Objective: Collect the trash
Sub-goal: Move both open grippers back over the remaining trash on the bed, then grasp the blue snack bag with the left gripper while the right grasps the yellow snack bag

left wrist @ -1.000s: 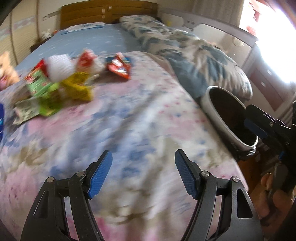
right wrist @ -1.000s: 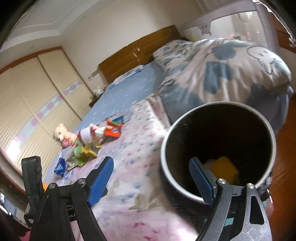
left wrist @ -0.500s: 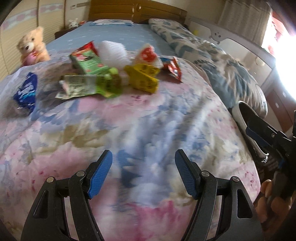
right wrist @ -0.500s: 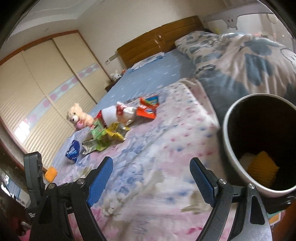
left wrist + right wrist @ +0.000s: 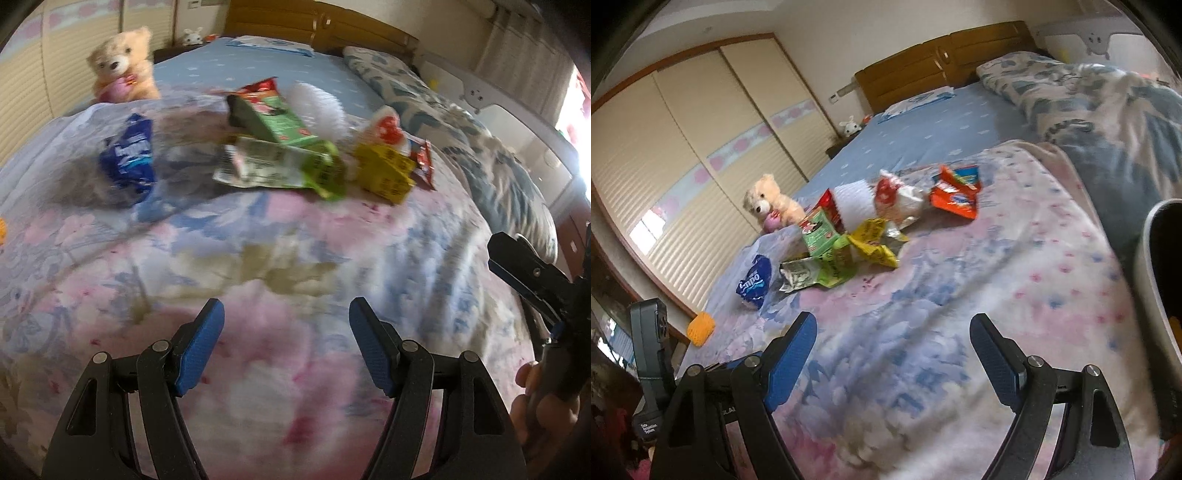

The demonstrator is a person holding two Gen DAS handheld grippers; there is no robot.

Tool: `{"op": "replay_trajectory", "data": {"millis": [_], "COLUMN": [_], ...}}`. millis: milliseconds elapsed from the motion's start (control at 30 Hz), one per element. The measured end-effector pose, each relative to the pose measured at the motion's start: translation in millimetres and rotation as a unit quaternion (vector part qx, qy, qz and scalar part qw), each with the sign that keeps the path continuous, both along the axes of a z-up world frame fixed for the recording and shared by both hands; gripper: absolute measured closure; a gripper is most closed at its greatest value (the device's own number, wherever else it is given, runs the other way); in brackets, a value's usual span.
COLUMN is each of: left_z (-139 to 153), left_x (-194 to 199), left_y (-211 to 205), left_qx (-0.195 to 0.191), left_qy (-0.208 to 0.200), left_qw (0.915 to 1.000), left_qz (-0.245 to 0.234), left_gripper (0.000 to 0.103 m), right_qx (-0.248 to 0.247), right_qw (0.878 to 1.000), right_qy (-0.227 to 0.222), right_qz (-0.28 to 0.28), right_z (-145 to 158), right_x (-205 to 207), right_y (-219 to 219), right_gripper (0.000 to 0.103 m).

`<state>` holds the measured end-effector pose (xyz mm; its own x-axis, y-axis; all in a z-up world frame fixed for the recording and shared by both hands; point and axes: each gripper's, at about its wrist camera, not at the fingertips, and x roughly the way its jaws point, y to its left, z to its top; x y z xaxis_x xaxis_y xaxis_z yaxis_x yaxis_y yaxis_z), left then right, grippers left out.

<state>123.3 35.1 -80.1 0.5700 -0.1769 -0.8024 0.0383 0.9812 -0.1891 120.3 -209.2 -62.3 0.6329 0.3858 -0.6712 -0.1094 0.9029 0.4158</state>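
Several empty snack wrappers lie in a heap on the flowered bedspread: a blue packet, a green carton, a silver-green wrapper, a yellow wrapper, a white-red bag and an orange-red packet. My left gripper hangs open and empty above the bedspread, short of the heap. My right gripper is open and empty too. The trash bin's pale rim shows at the right edge of the right wrist view.
A plush bear sits beyond the wrappers. A rumpled blue-patterned duvet lies along the right side. An orange object rests near the bed's left edge. A wardrobe lines the left wall.
Both views have swung left, away from the bin and toward the wrappers. The bin has slid to the right wrist view's edge and left the left one. Both jaws stayed open.
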Motion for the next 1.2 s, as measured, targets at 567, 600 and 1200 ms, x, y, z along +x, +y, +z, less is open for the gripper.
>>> {"op": "replay_trajectory", "data": {"millis": [567, 600, 1200], "left_z": [4.1, 4.8, 0.2], "left_x": [41.6, 45.2, 87.2], "left_y": [84.5, 88.3, 113.6], "left_qx": [0.008, 0.008, 0.024], "left_qy": [-0.008, -0.010, -0.023], "left_qw": [0.9946, 0.9942, 0.9927], "left_qz": [0.103, 0.107, 0.116], "left_gripper": [0.031, 0.030, 0.067], "right_qx": [-0.016, -0.016, -0.039], "right_qw": [0.999, 0.999, 0.998], "right_qy": [0.017, 0.018, 0.050], "right_qz": [0.025, 0.025, 0.020], "right_z": [-18.2, -19.0, -42.9], "right_x": [61.8, 67.0, 107.2], "right_y": [42.8, 43.3, 49.9], "right_gripper": [0.017, 0.017, 0.067]}}
